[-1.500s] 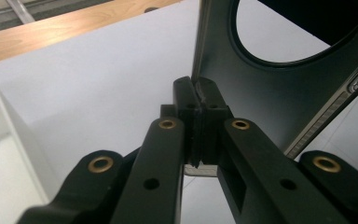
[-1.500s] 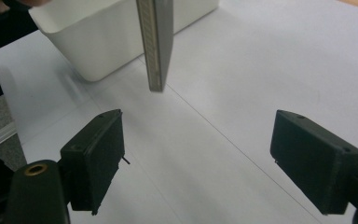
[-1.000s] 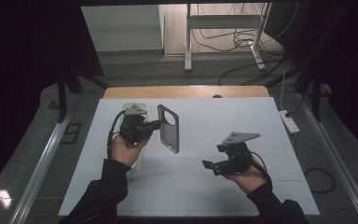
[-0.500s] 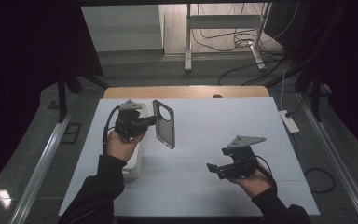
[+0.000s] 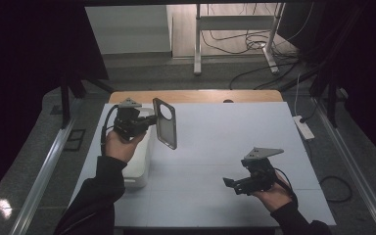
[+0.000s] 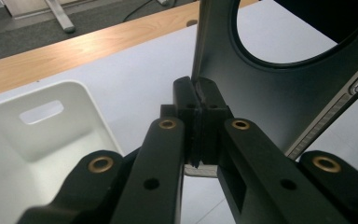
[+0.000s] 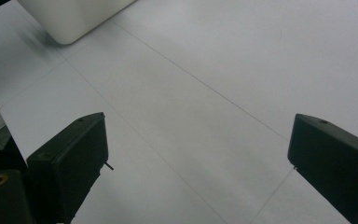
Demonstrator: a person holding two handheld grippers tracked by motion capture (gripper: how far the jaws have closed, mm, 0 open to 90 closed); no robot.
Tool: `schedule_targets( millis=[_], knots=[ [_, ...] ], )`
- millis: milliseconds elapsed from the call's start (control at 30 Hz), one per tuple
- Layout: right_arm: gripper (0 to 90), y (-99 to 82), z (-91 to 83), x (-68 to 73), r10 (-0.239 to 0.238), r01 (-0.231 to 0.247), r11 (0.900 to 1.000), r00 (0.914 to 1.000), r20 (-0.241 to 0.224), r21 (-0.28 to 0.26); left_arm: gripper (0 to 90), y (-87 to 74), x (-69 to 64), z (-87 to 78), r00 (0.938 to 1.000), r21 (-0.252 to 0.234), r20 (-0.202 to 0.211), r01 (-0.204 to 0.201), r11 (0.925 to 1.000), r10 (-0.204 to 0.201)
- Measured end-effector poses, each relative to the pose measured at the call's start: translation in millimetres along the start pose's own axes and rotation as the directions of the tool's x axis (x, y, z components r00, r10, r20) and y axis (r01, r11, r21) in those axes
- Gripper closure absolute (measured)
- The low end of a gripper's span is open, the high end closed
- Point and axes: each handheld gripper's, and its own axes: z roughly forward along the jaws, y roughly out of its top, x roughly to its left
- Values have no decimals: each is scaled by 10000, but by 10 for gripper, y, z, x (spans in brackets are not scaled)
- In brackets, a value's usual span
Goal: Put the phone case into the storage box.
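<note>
A dark phone case [image 5: 165, 123] with a large round camera cut-out hangs upright in the air over the left side of the table. My left gripper [image 5: 152, 122] is shut on its edge; in the left gripper view the jaws [image 6: 197, 93] pinch the thin rim of the case [image 6: 270, 98]. Low over the front right of the table, my right gripper [image 5: 230, 183] is open. Its jaws have just been opening, and in the right gripper view [image 7: 198, 154] nothing but bare table lies between them.
A white plastic bin [image 5: 139, 166] stands on the white table top [image 5: 215, 142] under the left hand; it looks empty in the left gripper view [image 6: 42, 140]. A wooden strip [image 5: 196, 96] runs along the far edge. A power strip [image 5: 303, 127] lies off the right edge.
My left hand has carried the phone case a little left and farther away, over the bin. The right gripper has shifted slightly toward the front right, and its jaws stand wider.
</note>
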Motion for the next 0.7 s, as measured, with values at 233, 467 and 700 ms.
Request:
schedule_targets(
  millis=[233, 467, 700],
  knots=[
    [0, -80, -66, -40, 48, -44, 9999, 9995, 325, -118, 889, 45, 60, -32, 9999, -23, -121, 99, 9999, -99],
    [0, -170, -129, -105, 170, -161, 9998, 9980, 615, -151, 889, 110, 161, -65, 9991, -47, -325, 286, 9996, -287],
    [0, -231, -189, -140, 357, -338, 9991, 9967, 735, -275, 889, 160, 238, -100, 9980, -28, -533, 331, 9994, -332]
  ],
)
